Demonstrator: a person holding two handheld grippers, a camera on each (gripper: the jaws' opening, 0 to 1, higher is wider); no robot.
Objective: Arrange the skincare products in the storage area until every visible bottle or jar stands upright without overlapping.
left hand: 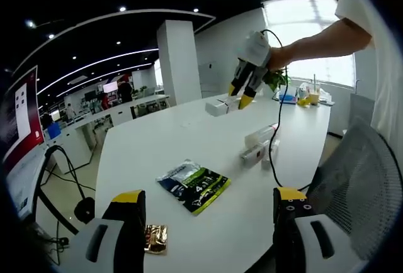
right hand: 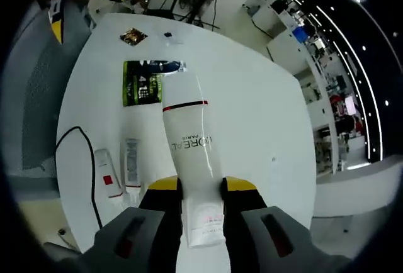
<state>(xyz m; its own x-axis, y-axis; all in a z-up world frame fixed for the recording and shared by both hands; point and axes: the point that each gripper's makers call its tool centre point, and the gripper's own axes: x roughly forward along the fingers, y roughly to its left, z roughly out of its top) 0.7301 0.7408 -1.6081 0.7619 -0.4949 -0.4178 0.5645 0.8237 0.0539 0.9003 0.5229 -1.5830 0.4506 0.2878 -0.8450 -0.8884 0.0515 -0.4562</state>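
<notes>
Tube point(right hand: 189, 141) in shut R tool point(right hand: 194, 188)

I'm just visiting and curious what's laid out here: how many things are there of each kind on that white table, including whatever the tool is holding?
White skincare tubes: 3 (one clamped in the right gripper, two lying flat)
Green and black packets: 1
Gold foil packets: 1
Total: 5

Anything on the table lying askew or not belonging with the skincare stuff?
Two tubes lie flat side by side on the white table instead of standing. A green packet and a small gold wrapper also lie there, unlike the skincare items. The right gripper holds a white tube.
</notes>
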